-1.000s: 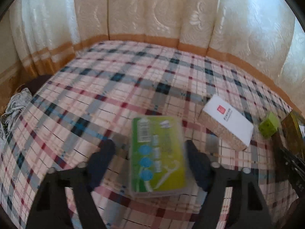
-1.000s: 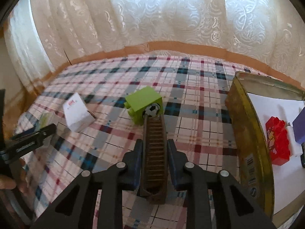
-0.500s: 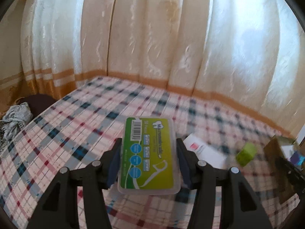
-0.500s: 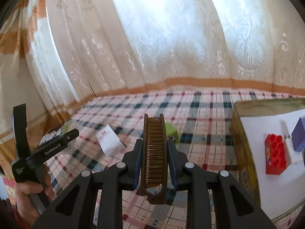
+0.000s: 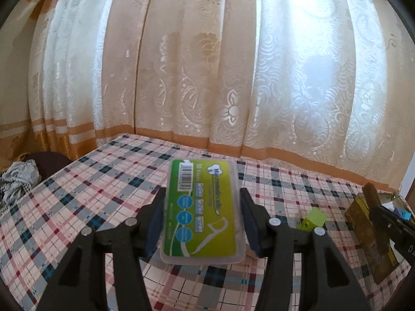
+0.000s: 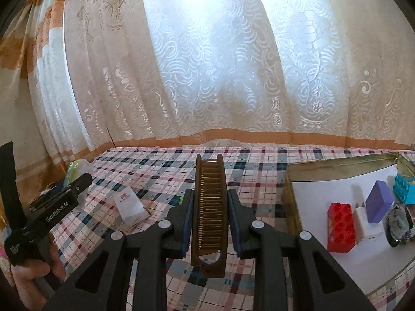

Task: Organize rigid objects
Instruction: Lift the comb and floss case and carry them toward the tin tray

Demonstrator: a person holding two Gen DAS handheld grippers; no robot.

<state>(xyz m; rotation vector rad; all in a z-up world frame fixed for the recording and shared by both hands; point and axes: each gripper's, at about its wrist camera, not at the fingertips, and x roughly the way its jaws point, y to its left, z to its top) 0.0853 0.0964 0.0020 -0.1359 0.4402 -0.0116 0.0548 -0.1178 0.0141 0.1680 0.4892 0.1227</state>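
Note:
My left gripper is shut on a clear floss-pick box with a green label, held in the air above the plaid cloth. My right gripper is shut on a brown folding comb, also held above the cloth, just left of the gold tin. The tin holds a red brick, a white charger, a purple block and a blue brick. A white card box lies on the cloth. A green block lies beside the tin.
The plaid cloth covers the surface up to cream curtains at the back. A dark cushion and crumpled cloth sit at the far left edge. The left gripper's body and the hand holding it show at the right wrist view's left.
My left gripper closed on the floss-pick box and lifted it off the cloth. My right gripper rose with the comb and moved toward the tin. Both views tilted up.

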